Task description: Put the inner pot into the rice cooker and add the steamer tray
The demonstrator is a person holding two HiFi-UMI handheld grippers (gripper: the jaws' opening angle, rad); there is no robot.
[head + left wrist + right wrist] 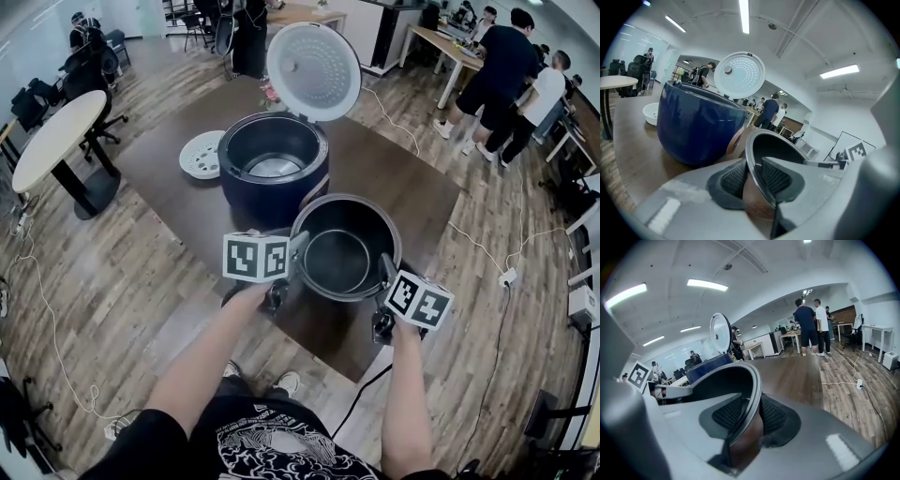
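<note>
We have the inner pot (pixel 343 246) pinched at opposite sides of its rim. The left gripper (pixel 752 177) is closed down narrow, with its ribbed pads (pixel 735 180) pressing the thin wall from inside and out, and the right gripper (pixel 747 416) bites the far side the same way. The pot sits low over the brown table (pixel 412 183), just in front of the blue rice cooker (pixel 272 173); we cannot tell whether it rests on the wood or has cleared it. The cooker's lid (pixel 312 67) stands open and its well is empty, and the white steamer tray (pixel 201 155) lies on the table just left of the cooker. The risk, as we judge it, is in the hold itself: two narrow bites on a smooth metal lip. If one hand rises faster than the other, the pot could tilt and slide out of a pad. Its bottom could also catch the cooker's near rim if we lift too little, shoving the cooker back. Lowered skewed, it might jam in the well.
</note>
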